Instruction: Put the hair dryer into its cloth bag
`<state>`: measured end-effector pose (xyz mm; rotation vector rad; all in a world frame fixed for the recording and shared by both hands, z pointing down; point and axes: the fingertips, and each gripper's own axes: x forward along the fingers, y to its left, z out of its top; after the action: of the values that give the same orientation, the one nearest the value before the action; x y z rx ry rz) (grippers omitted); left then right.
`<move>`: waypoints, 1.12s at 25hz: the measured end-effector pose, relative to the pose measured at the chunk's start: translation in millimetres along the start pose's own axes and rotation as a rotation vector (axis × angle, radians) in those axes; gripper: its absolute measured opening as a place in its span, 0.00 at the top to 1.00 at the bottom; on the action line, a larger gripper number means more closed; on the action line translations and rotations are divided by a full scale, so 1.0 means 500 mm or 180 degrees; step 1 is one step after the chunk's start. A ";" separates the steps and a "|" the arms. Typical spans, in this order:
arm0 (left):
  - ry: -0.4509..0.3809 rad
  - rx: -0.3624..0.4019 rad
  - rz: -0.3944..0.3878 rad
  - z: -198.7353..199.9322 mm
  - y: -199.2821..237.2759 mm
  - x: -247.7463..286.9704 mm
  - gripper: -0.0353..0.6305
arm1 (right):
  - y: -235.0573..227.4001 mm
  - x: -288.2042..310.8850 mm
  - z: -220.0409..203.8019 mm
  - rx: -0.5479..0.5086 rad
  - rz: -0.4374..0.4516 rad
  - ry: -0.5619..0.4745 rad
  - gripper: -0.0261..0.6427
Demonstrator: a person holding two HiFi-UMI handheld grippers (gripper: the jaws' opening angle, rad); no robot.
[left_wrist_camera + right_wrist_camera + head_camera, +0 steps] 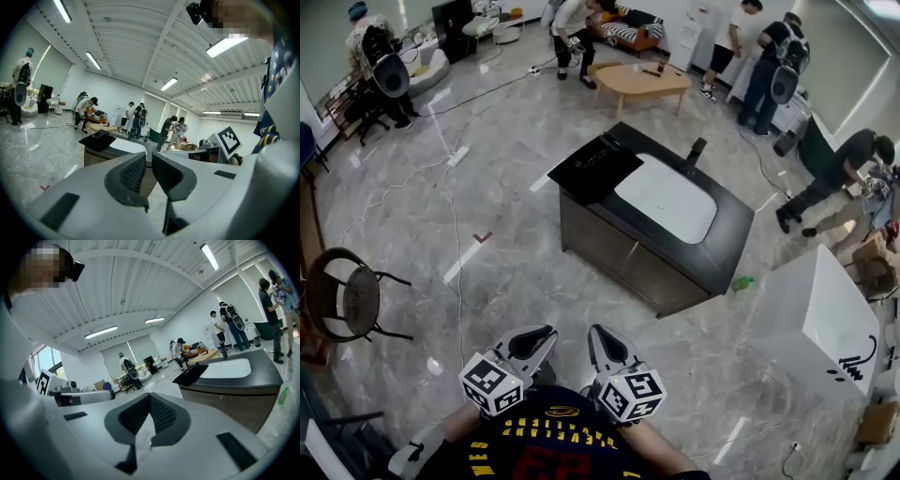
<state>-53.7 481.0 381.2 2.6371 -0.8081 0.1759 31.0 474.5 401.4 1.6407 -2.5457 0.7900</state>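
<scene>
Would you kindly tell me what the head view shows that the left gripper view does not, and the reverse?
Only the head view shows the round chair, the green bottle on the floor and the white box to the right of the sink cabinet. Only the left gripper view shows the ceiling lights and the jaws of the left tool, slightly apart with nothing between them. Both show the sink cabinet, with the black cloth bag lying on one corner of its top, and the low wooden table beyond it.
</scene>
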 end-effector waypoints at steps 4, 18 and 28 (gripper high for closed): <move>-0.0018 -0.0030 -0.0217 0.034 0.093 0.027 0.89 | 0.007 0.093 0.019 -0.0041 -0.0145 0.0009 0.95; -0.0032 0.0068 -0.0644 0.092 0.229 0.127 0.94 | -0.069 0.252 0.063 0.0093 -0.0473 0.0151 0.95; -0.0112 0.0164 -0.0128 0.181 0.361 0.260 0.94 | -0.177 0.428 0.179 0.0077 0.0035 0.0109 0.95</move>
<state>-46.7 240.8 384.4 2.7095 -0.7710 0.1417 33.0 226.7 417.9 1.6067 -2.5341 0.8454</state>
